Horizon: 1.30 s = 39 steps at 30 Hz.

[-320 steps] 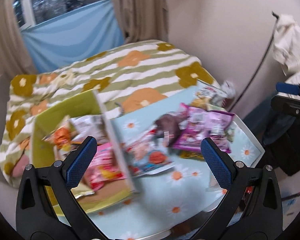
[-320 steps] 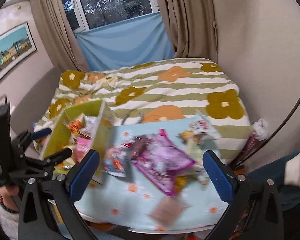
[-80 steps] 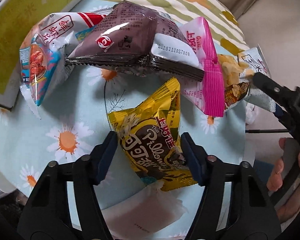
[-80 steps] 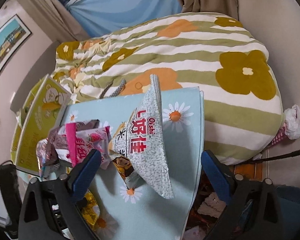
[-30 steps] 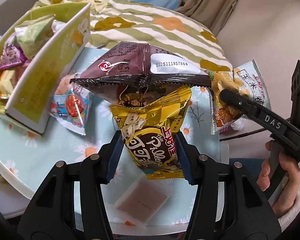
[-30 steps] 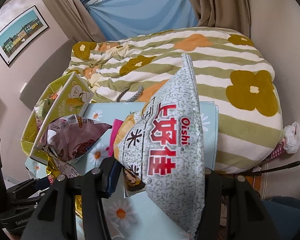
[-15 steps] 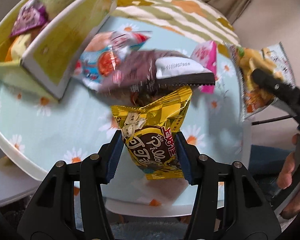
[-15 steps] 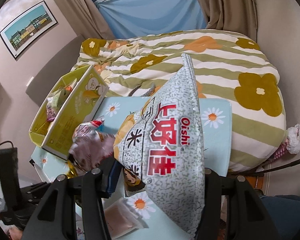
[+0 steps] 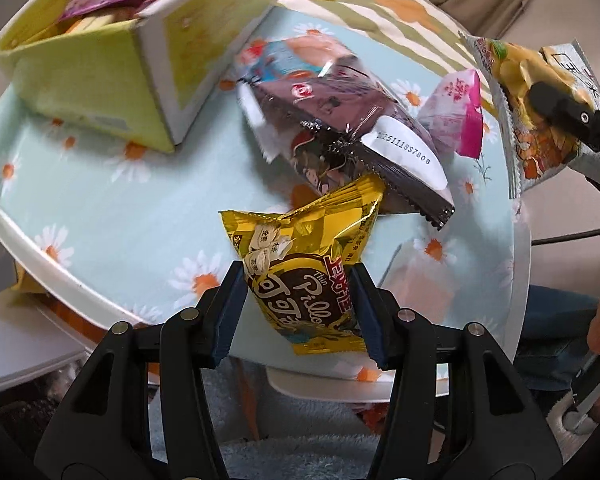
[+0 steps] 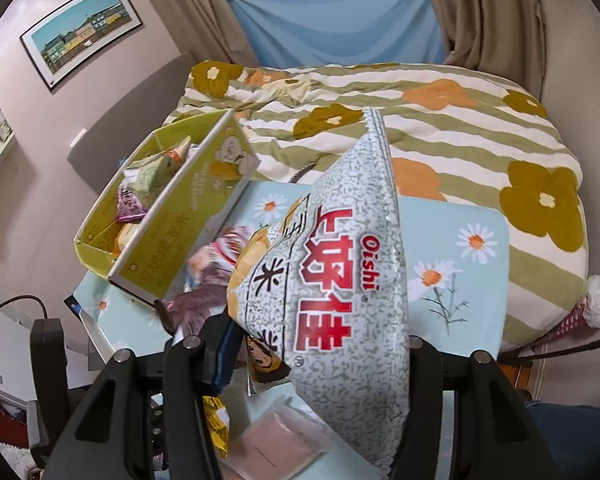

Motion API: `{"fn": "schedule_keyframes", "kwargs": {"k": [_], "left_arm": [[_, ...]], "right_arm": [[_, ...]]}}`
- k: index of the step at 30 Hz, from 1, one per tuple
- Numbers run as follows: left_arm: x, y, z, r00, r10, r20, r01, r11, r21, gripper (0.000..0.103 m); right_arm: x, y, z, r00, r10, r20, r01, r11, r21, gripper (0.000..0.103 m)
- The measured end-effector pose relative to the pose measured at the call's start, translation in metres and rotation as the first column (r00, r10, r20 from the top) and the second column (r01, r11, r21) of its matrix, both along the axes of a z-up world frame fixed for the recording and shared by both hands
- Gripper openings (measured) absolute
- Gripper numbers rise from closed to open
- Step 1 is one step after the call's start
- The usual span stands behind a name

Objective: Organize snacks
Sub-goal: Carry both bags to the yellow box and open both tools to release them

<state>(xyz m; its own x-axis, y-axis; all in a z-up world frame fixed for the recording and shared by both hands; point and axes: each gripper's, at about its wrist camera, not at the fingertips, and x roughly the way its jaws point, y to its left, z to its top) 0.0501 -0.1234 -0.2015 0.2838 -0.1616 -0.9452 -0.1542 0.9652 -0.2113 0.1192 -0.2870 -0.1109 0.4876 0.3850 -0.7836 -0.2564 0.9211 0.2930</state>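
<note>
My left gripper point(image 9: 298, 312) is shut on a yellow snack bag point(image 9: 300, 256) and holds it above the near edge of the daisy-print table point(image 9: 112, 220). My right gripper point(image 10: 316, 364) is shut on a grey speckled Oishi bag point(image 10: 332, 280); this bag also shows at the right of the left wrist view point(image 9: 528, 92). A brown bag point(image 9: 352, 128), a pink bag point(image 9: 456, 112) and a blue-red bag point(image 9: 288, 52) lie on the table. The yellow-green box point(image 9: 96, 68) with several snacks stands at the left; it also shows in the right wrist view point(image 10: 180, 208).
A flat pinkish packet point(image 10: 276, 452) lies at the table's near edge. A bed with a striped flowered cover point(image 10: 440, 128) lies behind the table. A wall stands to the right. A black cable point(image 10: 552, 352) runs by the table's right side.
Both grippers have kept their bags. The left view has swung left and down, so the box is nearer. The brown bag has shifted on the table.
</note>
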Motion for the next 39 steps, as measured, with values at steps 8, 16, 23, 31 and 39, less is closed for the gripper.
{"fn": "schedule_keyframes", "kwargs": {"k": [8,16,23,31,39], "left_arm": [[-0.011,0.041,0.012,0.995,0.093,0.036,-0.094,0.995,0.031,0.05],[-0.021,0.094,0.036,0.977,0.199,0.071,-0.203,0.978,0.04,0.05],[-0.009,0.144,0.1,0.968,0.168,0.187,-0.178,0.983,0.039,0.05],[0.042,0.201,0.158,0.951,0.071,0.3,-0.099,0.992,0.08,0.05],[0.124,0.25,0.133,0.972,-0.039,0.23,0.009,0.992,0.129,0.051]], "right_arm": [[0.003,0.045,0.009,0.997,0.07,0.018,-0.07,0.997,0.009,0.05],[0.006,0.095,0.023,0.984,0.171,0.04,-0.172,0.985,0.023,0.05],[0.014,0.134,0.052,0.973,0.214,0.084,-0.216,0.976,0.01,0.05],[0.034,0.187,0.07,0.977,0.186,0.103,-0.19,0.981,0.034,0.05],[0.056,0.239,0.058,0.987,0.148,0.056,-0.151,0.988,0.039,0.05]]}}
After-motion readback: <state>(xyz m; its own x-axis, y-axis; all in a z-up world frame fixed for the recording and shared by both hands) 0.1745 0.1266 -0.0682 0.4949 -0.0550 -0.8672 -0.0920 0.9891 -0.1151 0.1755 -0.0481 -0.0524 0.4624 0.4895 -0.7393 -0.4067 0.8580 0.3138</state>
